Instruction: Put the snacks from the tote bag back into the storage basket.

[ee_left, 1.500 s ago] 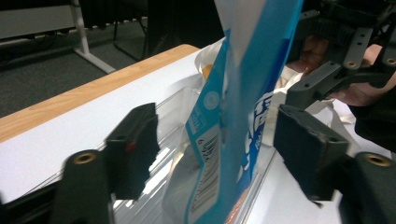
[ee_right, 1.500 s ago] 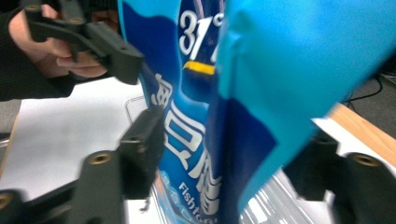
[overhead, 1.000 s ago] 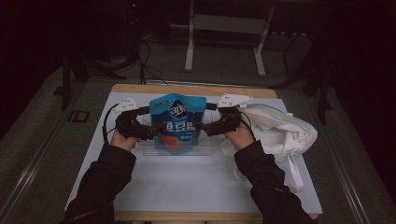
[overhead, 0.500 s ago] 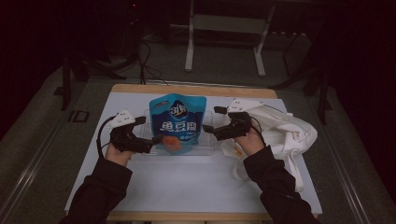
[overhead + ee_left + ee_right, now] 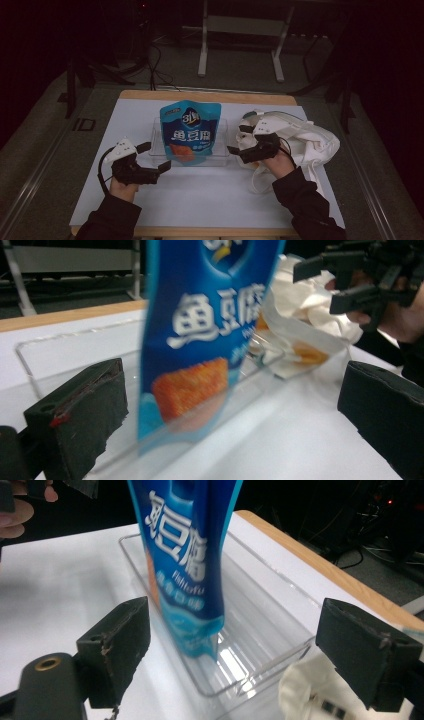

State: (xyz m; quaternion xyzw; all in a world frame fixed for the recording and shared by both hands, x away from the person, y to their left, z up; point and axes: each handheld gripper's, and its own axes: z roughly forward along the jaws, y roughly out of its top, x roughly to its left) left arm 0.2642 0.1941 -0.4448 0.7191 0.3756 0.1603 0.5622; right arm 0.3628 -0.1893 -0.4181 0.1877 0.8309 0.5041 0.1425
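I see a blue pouch [image 5: 190, 131] standing upright in a clear tray [image 5: 159, 145] near the middle of the worktop [image 5: 210, 200], toward its far edge; the pouch leans on nothing I can make out. My left gripper [image 5: 152, 159] sits on the worktop just left of the tray, its fingers [image 5: 82, 415] apart and holding nothing; in the left gripper view the pouch stands between them but clear of both. My right gripper [image 5: 239, 139] hovers just right of the tray, its fingers [image 5: 117, 645] also apart and empty; in the right gripper view the pouch's lower edge rests inside the tray, near its front wall. A white cloth bag [image 5: 305, 140] lies crumpled at the right edge of the worktop, under and behind my right hand [image 5: 278, 161]; it touches the tray's right end.
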